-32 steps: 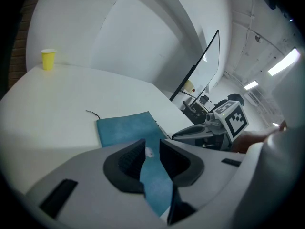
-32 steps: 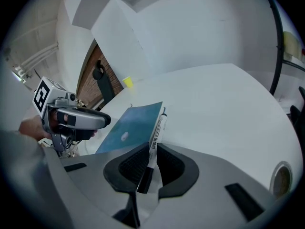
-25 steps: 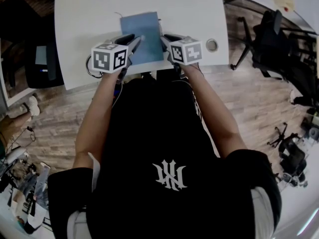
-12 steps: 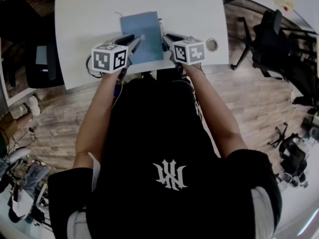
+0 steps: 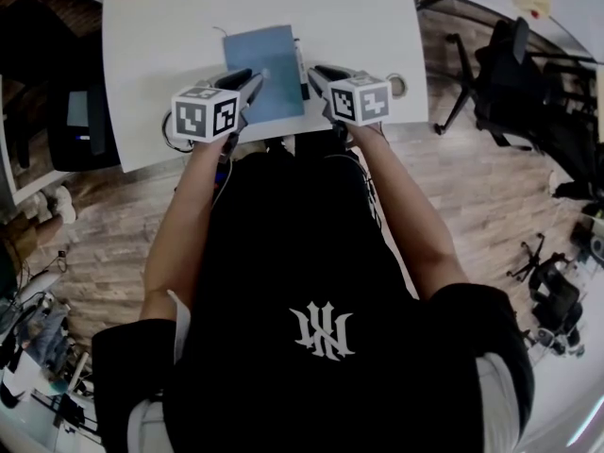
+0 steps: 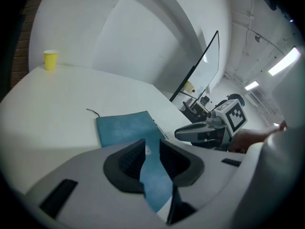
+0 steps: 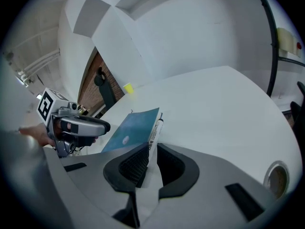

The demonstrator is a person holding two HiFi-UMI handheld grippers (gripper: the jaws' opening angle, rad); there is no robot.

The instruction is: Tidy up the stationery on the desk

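Note:
A blue notebook (image 5: 264, 55) lies flat on the white desk (image 5: 359, 17), with a white pen (image 5: 299, 59) along its right edge. My left gripper (image 5: 257, 78) sits over the notebook's near part, its jaws a narrow gap apart. In the left gripper view only the blue cover (image 6: 126, 128) shows through that gap (image 6: 151, 144). My right gripper (image 5: 314, 72) is at the pen's near end. In the right gripper view the pen (image 7: 155, 128) runs down between the jaws of the right gripper (image 7: 152, 149), which are closed against it, beside the notebook (image 7: 131, 128).
A yellow cup (image 6: 50, 59) stands at the desk's far left corner. A round cable grommet (image 5: 399, 85) is set in the desk near the right front edge. Black office chairs (image 5: 528, 74) stand on the wood floor to the right.
The right gripper has shifted slightly forward to the pen beside the notebook. The left gripper has stayed over the notebook. The head view has drifted a little.

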